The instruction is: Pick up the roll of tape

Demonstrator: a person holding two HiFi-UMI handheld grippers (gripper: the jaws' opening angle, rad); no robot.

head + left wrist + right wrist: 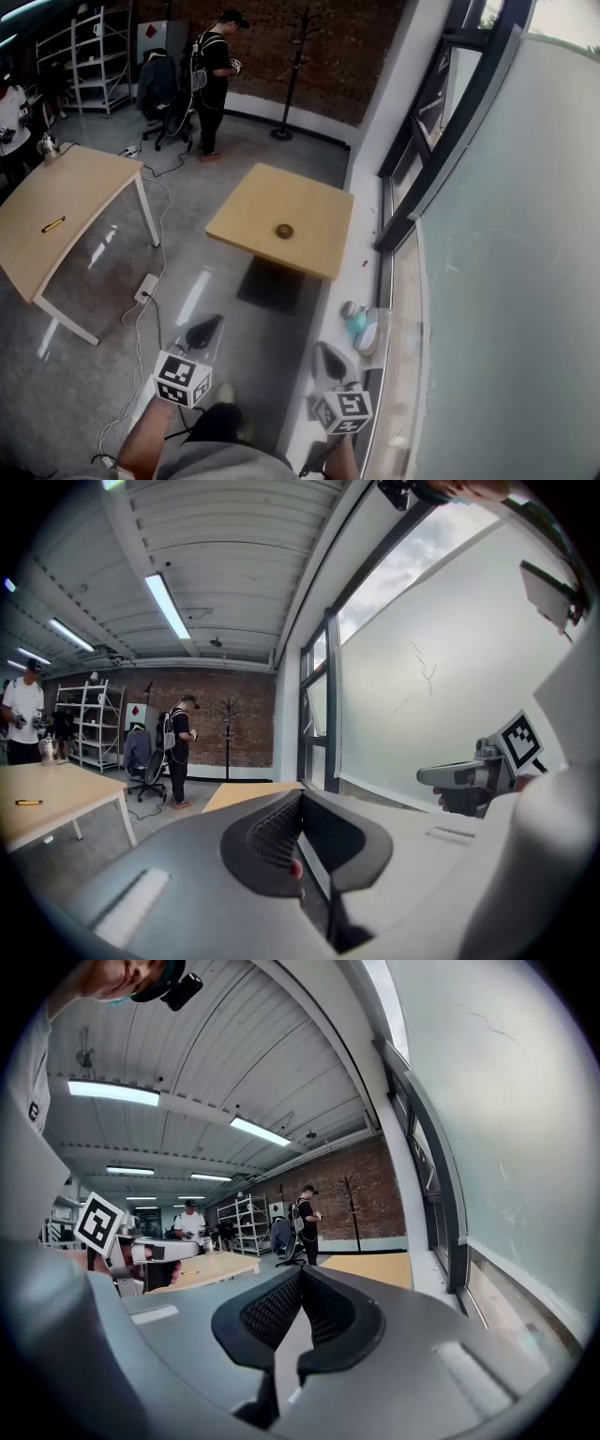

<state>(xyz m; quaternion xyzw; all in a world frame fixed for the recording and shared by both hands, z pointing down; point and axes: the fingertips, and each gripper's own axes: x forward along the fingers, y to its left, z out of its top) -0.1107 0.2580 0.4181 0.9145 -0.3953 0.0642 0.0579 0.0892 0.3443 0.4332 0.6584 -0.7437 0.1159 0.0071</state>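
two grippers, one in each of my hands, held low over the grey floor [84, 375]: my left gripper [204, 331] and my right gripper [330, 357], each with its jaws pressed together and nothing between them. one roll of tape [284, 231], a small dark ring, lies flat near the middle of the square table [309, 202], well ahead of both grippers and touched by neither. two tables in all: the square one, bearing the roll, and a long table [66, 202] to the left, bearing one thin yellow item [53, 224]. two other people: a person in black [214, 80] standing beyond the square table, and a person in a white shirt [21, 710] at the far left. one office chair [159, 89], one coat stand [298, 56], one shelf unit [94, 56], its contents too small to tell. one teal-and-white object [361, 323] rests on the window ledge [361, 253], just ahead of my right gripper.
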